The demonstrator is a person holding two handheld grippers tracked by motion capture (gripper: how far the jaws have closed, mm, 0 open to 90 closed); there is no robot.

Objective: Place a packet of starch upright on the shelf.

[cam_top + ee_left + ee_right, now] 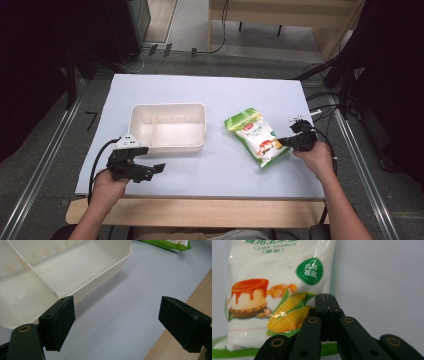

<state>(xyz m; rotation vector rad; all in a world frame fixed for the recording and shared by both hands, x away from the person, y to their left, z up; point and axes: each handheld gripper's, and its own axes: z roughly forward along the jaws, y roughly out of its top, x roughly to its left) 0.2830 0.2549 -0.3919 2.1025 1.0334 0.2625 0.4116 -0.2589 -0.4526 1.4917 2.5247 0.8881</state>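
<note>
While one tray (168, 127) sits empty, one starch bag (256, 136) — pinched.

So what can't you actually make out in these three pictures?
- Right gripper view: whether the shut jaws pinch the corn starch bag; its own linkage hides the contact, and the top edge cuts off the bag's name.
- High view: the small print on the bag is too small.
- Left gripper view: the cream divided bin runs off the top and left edges.
</note>
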